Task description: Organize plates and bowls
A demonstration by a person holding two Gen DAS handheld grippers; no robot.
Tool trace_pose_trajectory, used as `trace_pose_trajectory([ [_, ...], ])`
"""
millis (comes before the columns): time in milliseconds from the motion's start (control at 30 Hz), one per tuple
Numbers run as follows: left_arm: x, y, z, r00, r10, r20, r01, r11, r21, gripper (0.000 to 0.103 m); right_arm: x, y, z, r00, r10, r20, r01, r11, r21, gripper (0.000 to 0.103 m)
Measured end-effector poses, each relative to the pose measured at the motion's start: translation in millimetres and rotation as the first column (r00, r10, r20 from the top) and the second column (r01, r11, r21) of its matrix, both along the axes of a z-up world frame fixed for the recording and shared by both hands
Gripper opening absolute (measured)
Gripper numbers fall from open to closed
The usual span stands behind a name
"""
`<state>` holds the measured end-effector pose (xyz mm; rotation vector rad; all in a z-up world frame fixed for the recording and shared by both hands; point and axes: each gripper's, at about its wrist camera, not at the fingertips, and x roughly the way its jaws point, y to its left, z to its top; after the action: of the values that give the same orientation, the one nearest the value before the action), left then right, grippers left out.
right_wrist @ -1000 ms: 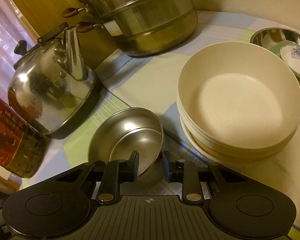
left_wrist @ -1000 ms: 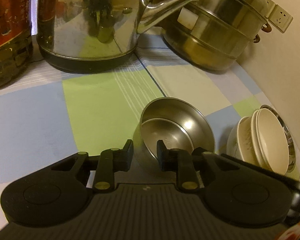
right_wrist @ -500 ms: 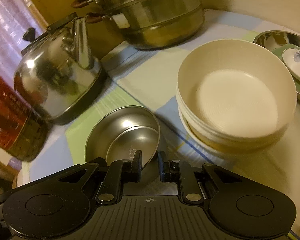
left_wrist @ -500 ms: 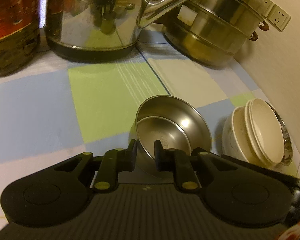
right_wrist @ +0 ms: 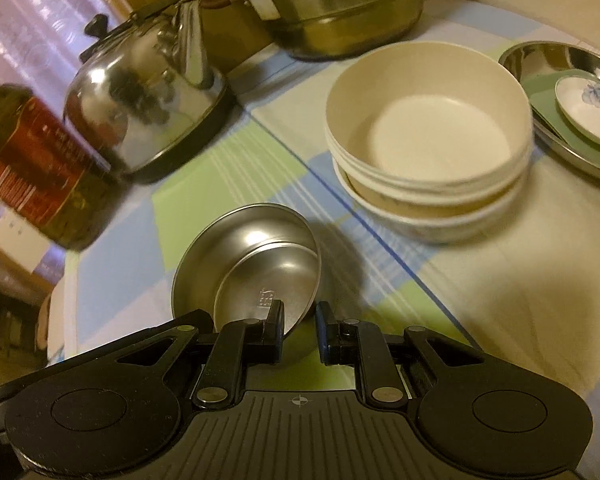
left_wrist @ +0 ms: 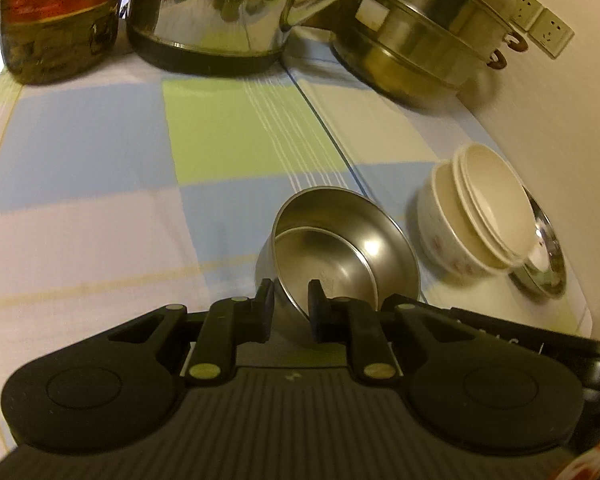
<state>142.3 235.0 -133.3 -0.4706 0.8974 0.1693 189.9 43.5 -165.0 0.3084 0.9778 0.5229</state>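
Observation:
Two nested steel bowls [left_wrist: 340, 240] [right_wrist: 260, 264] hang tilted above the checked tablecloth. My left gripper [left_wrist: 291, 306] is shut on their near rim, one finger outside and one inside. My right gripper [right_wrist: 299, 330] is shut on the opposite rim. A stack of cream bowls [left_wrist: 476, 216] [right_wrist: 432, 136] stands on the cloth to the right. Behind it a steel plate [right_wrist: 564, 56] [left_wrist: 548, 248] holds a green plate [right_wrist: 548, 100] and a small white saucer with a blue flower [right_wrist: 592, 112].
A steel kettle [left_wrist: 220, 12] [right_wrist: 140, 92], a steel steamer pot [left_wrist: 424, 32] [right_wrist: 332, 4] and a red-labelled oil bottle [left_wrist: 56, 12] [right_wrist: 40, 168] stand along the back. A wall with sockets [left_wrist: 540, 24] closes the right side.
Both grippers have pulled back and lifted, carrying the nested steel bowls away from the kettle and pot. The cream bowl stack now lies farther off.

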Motion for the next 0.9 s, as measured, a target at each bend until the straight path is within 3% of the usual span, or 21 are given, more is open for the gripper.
trace_pose_trajectory([
  [433,-45.2,-60.2,3.5,0.998,-0.043,-0.041,0.041,0.998,-0.040,0.016,-35.7,-67.5,-2.0,0.985,0.172,-0.029,-0.174,0.984,-0.045,0.017],
  [600,-48.7,-78.2,3.0,0.997,-0.056,-0.050,0.054,0.998,-0.044,0.016,-40.7,-91.2,-3.2,0.982,0.183,-0.050,-0.185,0.981,-0.048,0.017],
  [900,-36.4,-79.3,8.7,0.998,-0.013,-0.061,0.014,1.000,0.027,0.020,-26.5,-99.2,-3.2,0.988,0.145,-0.055,-0.148,0.988,-0.049,0.023],
])
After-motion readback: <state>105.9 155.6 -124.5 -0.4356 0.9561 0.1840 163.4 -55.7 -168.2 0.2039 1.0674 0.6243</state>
